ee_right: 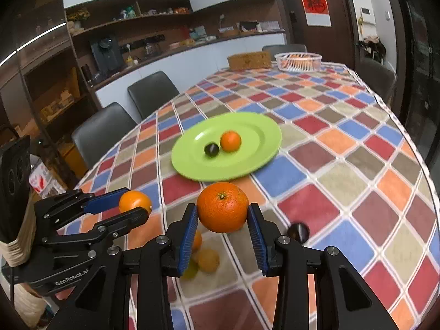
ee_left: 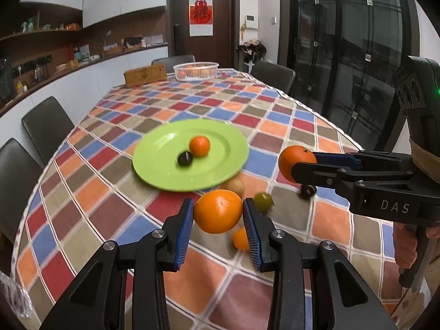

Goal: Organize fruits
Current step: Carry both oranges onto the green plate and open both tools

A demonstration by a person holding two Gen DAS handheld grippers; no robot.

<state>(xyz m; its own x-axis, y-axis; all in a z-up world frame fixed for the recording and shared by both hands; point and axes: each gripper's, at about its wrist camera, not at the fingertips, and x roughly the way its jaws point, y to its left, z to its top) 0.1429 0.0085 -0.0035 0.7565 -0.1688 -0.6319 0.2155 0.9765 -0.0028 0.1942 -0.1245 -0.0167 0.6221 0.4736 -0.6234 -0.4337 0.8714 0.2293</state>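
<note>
A green plate (ee_left: 220, 137) (ee_right: 255, 126) lies on the checked tablecloth and holds a small orange (ee_left: 200, 145) (ee_right: 230, 141) and a dark plum (ee_left: 184, 159) (ee_right: 211, 150). My left gripper (ee_left: 217, 211) (ee_right: 134, 205) is shut on an orange (ee_left: 217, 211) (ee_right: 134, 201), held above the table short of the plate. My right gripper (ee_right: 222, 207) (ee_left: 298, 162) is shut on another orange (ee_right: 222, 207) (ee_left: 293, 162), to the right of the plate's near edge. Loose fruit lies below: a kiwi (ee_left: 237, 186), a green fruit (ee_left: 263, 200), a small orange (ee_left: 240, 239) and a dark plum (ee_left: 307, 191) (ee_right: 299, 232).
A white basket (ee_left: 195, 71) (ee_right: 298, 62) with oranges and a woven box (ee_left: 145, 74) (ee_right: 249, 60) stand at the table's far end. Dark chairs (ee_left: 45, 125) (ee_right: 103, 132) line the left side. A counter runs along the left wall.
</note>
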